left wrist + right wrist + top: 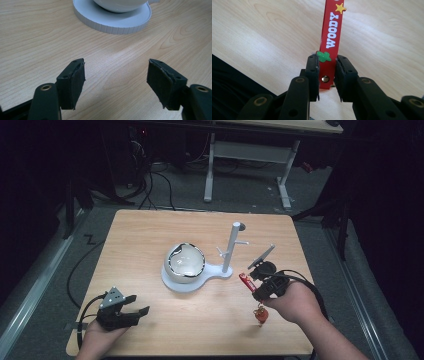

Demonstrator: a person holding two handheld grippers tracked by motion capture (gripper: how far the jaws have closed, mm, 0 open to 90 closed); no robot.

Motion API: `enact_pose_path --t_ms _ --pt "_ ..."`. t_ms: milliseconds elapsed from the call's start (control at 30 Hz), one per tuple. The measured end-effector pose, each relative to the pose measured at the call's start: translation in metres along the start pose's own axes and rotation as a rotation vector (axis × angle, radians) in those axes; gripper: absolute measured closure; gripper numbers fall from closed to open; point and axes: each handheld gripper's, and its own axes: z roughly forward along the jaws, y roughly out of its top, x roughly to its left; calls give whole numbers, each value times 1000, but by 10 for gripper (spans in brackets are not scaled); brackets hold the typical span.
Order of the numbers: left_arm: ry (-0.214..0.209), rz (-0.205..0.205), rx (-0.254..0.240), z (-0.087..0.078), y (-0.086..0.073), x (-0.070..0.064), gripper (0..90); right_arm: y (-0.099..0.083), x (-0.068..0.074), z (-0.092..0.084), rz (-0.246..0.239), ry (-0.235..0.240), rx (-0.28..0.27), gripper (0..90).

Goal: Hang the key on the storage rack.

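A red strap (332,32) printed "WOODY", with a yellow star and a green cactus, stands between the jaws of my right gripper (327,67), which is shut on its snap end. In the high view the right gripper (255,289) hovers at the table's right, the strap (245,282) sticks out to its left, and a small red charm (260,315) dangles below the hand. My left gripper (141,303) rests low at the front left, open. Its pads (77,80) are wide apart over bare wood.
A white stand (200,282) sits mid-table, carrying a round white bowl-like dome (186,262) and an upright post with pegs (230,247). The stand's ribbed base (112,22) lies just ahead of the left gripper. The table's front edge is near both hands.
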Motion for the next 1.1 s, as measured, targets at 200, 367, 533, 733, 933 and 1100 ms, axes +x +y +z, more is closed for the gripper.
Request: enact_pose_path --t_ms 200,367,533,733,933,1100 --pt "-1 2 2 0 0 0 313 5 -10 -23 28 -18 -63 737" --pt "-2 1 2 0 0 0 313 12 -17 -38 49 -36 -106 738" --pt "-3 2 5 0 0 0 313 24 -25 -56 68 -62 -149 739" --pt "-6 2 5 0 0 0 313 40 -35 -70 98 -80 -187 739" --pt "-10 1 5 0 0 0 313 60 -41 -78 111 -103 -203 740" --pt "-15 -2 4 -1 0 0 313 79 -43 -79 122 -107 -210 740"
